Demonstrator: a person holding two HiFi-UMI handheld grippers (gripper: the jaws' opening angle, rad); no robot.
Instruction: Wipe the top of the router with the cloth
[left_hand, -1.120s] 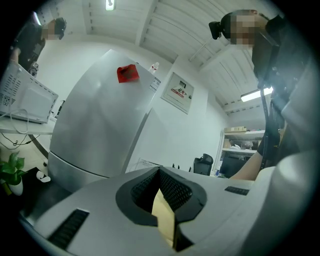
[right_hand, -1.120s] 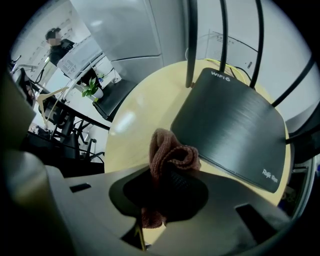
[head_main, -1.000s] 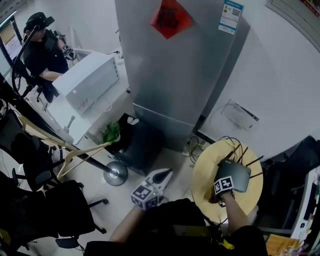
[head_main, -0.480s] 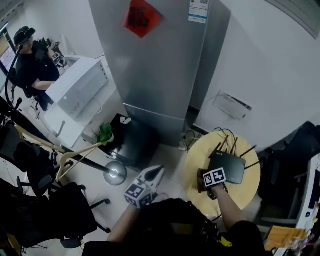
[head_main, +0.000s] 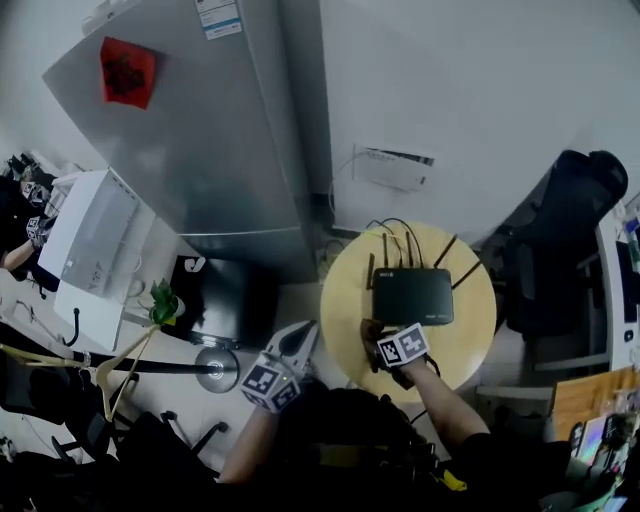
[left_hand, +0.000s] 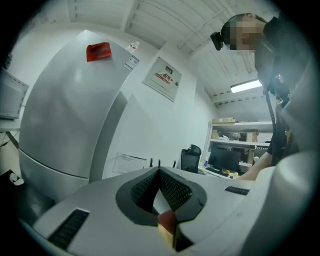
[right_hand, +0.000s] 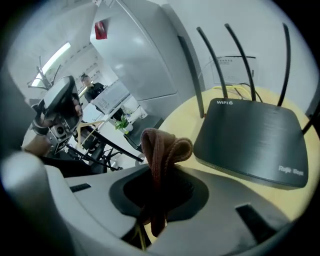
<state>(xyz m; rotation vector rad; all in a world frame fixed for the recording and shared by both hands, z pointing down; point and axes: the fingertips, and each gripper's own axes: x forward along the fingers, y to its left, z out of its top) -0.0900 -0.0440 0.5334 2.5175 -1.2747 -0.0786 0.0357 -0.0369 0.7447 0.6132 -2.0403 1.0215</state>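
Note:
A black router (head_main: 412, 296) (right_hand: 252, 140) with several thin antennas lies flat on a small round yellow table (head_main: 468, 345). My right gripper (head_main: 372, 336) (right_hand: 161, 150) hangs over the table's near left part, just left of the router, shut on a folded brown cloth (right_hand: 162, 146) that bulges out past the jaws. The cloth is apart from the router's top. My left gripper (head_main: 297, 343) (left_hand: 159, 172) is held off the table to the left, over the floor, jaws shut with nothing between them, pointing up toward the fridge and wall.
A tall grey fridge (head_main: 190, 130) stands behind the table on the left, a white wall box (head_main: 392, 167) with cables behind the router. A black chair (head_main: 560, 240) is at the right. A plant (head_main: 163, 301), a lamp base (head_main: 216, 369) and a wooden hanger (head_main: 120, 365) lie left.
The head view has swung right, so the table now sits nearer the middle. My right gripper has drawn back off the router to its near left side. The left gripper stays low.

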